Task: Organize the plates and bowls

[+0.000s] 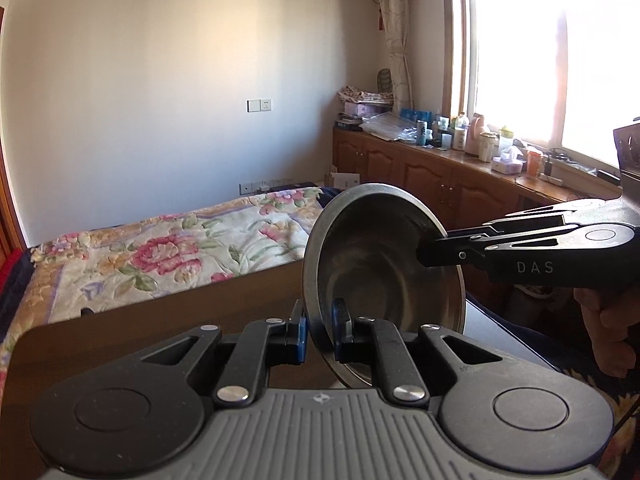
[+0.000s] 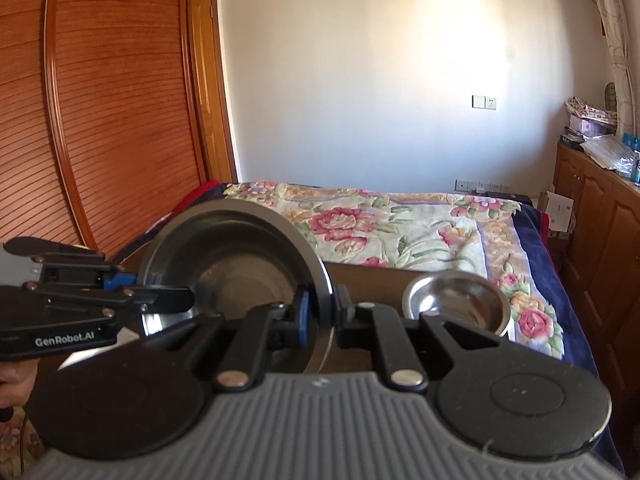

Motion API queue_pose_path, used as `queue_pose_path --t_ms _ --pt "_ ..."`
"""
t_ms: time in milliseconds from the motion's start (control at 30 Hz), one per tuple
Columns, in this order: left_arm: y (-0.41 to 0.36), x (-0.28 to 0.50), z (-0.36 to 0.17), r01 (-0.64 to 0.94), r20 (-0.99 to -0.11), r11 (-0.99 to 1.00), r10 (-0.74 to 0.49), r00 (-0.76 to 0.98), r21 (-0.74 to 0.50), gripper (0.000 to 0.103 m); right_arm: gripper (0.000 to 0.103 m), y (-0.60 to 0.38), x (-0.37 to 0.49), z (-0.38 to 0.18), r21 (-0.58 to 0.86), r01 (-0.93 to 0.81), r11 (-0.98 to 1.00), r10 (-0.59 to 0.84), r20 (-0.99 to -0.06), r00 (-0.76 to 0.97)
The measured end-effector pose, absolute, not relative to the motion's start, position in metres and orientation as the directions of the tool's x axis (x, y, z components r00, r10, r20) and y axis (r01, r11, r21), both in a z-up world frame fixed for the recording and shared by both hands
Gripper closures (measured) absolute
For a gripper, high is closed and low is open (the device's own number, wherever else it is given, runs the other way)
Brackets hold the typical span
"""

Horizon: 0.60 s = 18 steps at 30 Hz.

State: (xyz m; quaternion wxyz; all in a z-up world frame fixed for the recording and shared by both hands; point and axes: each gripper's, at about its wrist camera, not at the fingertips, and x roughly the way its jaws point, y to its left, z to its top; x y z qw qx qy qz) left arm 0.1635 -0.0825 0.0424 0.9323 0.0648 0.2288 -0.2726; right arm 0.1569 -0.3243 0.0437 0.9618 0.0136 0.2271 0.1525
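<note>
While both tools (image 1: 320,328) (image 2: 320,312) pinched the big steel bowl's (image 2: 240,264) rim aloft, the small bowl (image 2: 456,300) sat on the desk (image 2: 360,276), stacking seemingly undone.

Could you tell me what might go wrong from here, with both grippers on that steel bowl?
1. The left gripper and right gripper each pinch only the thin rim of the large steel bowl, which is tipped up on edge; smooth metal may slip or swing.
2. The small steel bowl stands close by on the wooden table, so lowering carelessly could knock it.
</note>
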Motion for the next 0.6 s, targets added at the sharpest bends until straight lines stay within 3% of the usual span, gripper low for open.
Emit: queue_pose_path --t_ms 600 --pt "-0.069 0.114 0.011 0.546 -0.48 0.834 -0.512 0.713 -0.078 0.089 0.089 -0.317 0.111 0.022 0.104 -0.3 0.948 0.315 -0.436 0.843"
